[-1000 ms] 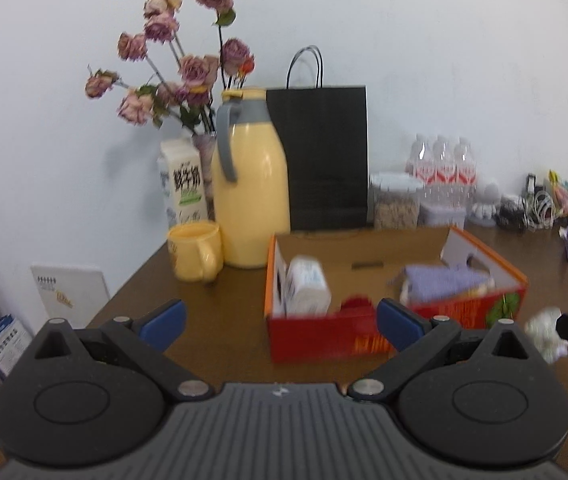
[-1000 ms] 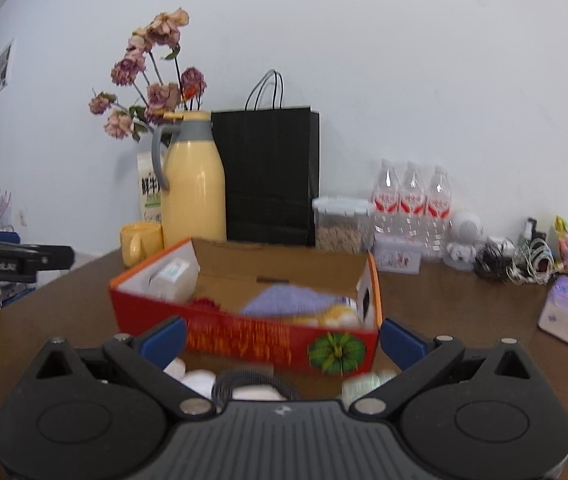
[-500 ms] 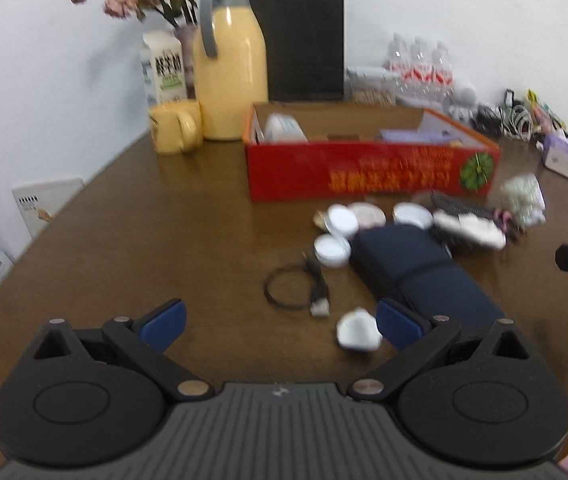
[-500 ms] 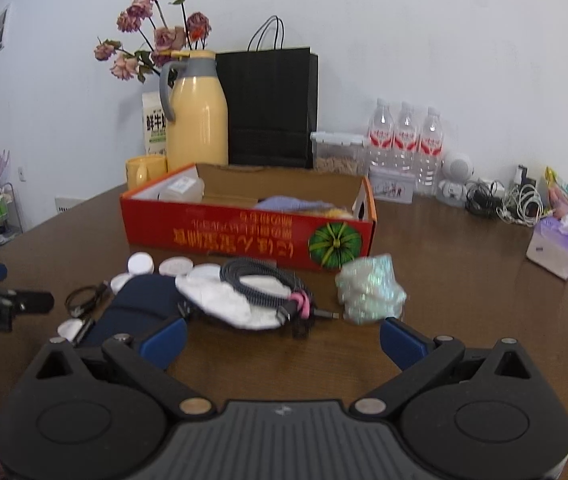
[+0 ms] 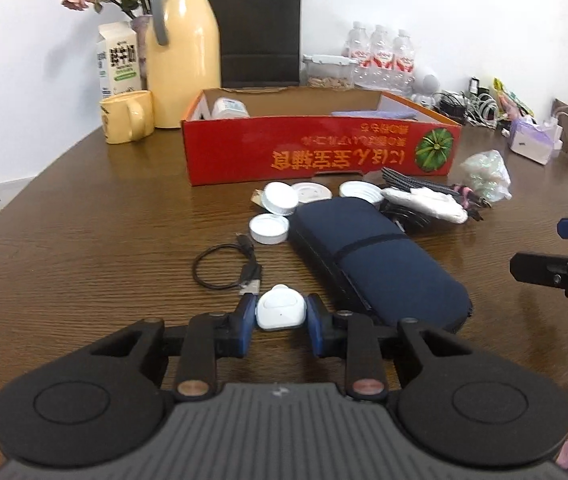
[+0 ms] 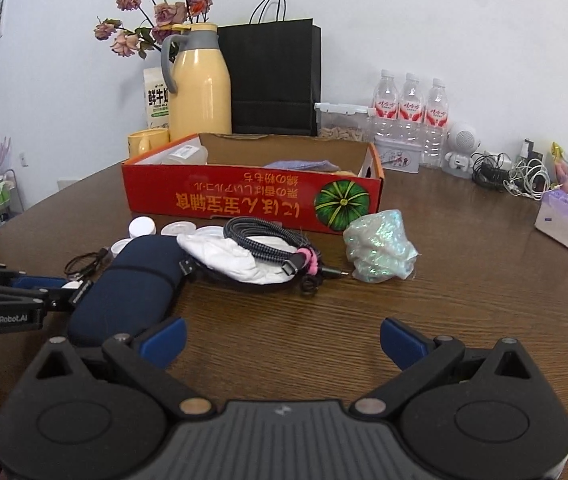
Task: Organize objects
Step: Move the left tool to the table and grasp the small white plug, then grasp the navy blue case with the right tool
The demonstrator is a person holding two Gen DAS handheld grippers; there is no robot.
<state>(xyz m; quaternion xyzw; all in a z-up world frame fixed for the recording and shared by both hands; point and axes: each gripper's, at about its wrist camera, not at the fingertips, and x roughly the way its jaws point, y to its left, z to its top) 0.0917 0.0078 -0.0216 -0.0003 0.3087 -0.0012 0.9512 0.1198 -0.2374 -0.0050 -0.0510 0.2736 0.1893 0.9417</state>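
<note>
My left gripper (image 5: 280, 316) is shut on a small white rounded case (image 5: 280, 311) low over the brown table, beside a navy pouch (image 5: 376, 264). A thin black cable loop (image 5: 223, 266) lies just ahead of it. White lids (image 5: 279, 198) lie in front of the red cardboard box (image 5: 324, 152). My right gripper (image 6: 281, 340) is open and empty above bare table, right of the navy pouch (image 6: 139, 280). A braided cable (image 6: 271, 240), a white cloth (image 6: 227, 256) and an iridescent wad (image 6: 380, 244) lie ahead of it, before the red box (image 6: 251, 200).
Behind the box stand a yellow thermos (image 5: 183, 48), a yellow mug (image 5: 127, 116), a milk carton (image 5: 117, 60), a black paper bag (image 5: 259, 24), a snack jar and water bottles (image 6: 408, 104). A tissue pack (image 6: 564, 216) and tangled cables (image 6: 524, 172) lie at the right.
My left gripper has dropped toward the table and closed on the small white case. My right gripper has tilted down and stays open.
</note>
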